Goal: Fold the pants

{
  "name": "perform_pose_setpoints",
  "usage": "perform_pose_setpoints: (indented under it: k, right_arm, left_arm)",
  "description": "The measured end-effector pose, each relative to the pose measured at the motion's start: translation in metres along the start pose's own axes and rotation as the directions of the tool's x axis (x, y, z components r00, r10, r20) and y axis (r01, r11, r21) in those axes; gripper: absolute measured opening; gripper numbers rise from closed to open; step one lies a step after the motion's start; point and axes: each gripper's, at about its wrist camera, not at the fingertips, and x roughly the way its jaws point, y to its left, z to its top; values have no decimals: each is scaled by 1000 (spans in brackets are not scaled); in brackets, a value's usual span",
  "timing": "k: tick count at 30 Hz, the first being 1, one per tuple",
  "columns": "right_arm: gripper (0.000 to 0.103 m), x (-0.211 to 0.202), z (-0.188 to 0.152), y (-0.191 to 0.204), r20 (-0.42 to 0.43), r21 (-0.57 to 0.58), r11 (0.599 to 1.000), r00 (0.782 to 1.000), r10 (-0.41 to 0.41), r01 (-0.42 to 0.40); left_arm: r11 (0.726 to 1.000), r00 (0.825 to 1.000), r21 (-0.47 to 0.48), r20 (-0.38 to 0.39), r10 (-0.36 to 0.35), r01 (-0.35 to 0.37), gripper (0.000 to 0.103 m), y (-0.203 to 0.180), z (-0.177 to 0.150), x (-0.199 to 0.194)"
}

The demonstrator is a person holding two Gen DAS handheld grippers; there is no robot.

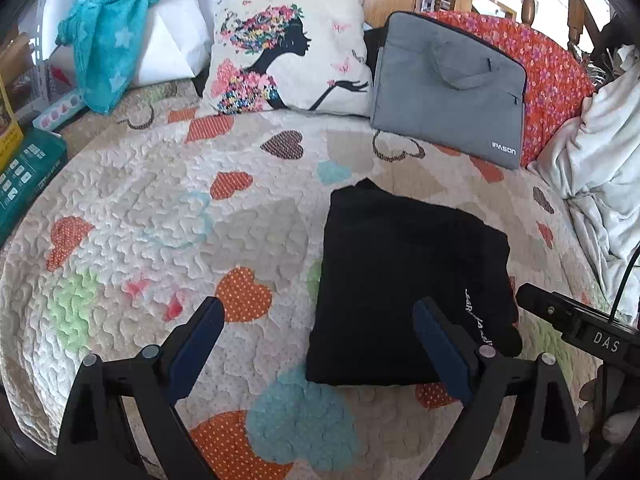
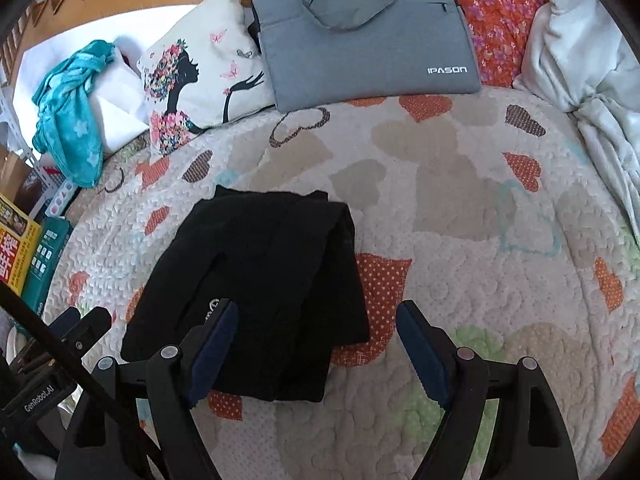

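Heart-patterned quilt [image 1: 140, 208] carries folded black pants [image 1: 404, 280] at center; left tongs [image 1: 318, 324] and right tongs [image 2: 316, 326] both gape apart, empty, at 6 o'clock.

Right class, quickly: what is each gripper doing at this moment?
Left gripper: open, holding nothing, above the folded black pants.
Right gripper: open, holding nothing, above the same pants.

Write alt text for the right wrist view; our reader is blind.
Black pants lie folded on a heart-patterned quilt, with the open right tool above their near edge. A gray laptop bag leans at the back.
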Motion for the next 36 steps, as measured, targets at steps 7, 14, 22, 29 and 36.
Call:
perform_pose_setpoints:
  k: [7,14,22,29,36]
  right_arm:
    - [85,7,-1,-3,-26,29,999,999,36,-35]
    - [85,34,37,-30,-93,164,976,982,163,-146]
    - [93,106,62,-31,-171,184,956,950,261,-229]
    - [59,103,82,-4,-168,112,946,932,320,-305]
    - [77,120,84,-5,-197,59,991,972,130,-121]
  left_arm:
    - [997,997,-37,-19,-70,69,95,5,5,2]
    - [972,972,-142,-116,-203,186,95,25,59,45]
    - [950,890,-209,-348,-295,233,95,10,58,153]
    - [937,893,-207,-302,-333,280,57,-11,74,144]
    - [957,907,-207,-330,-262,202,59,-14,75,153]
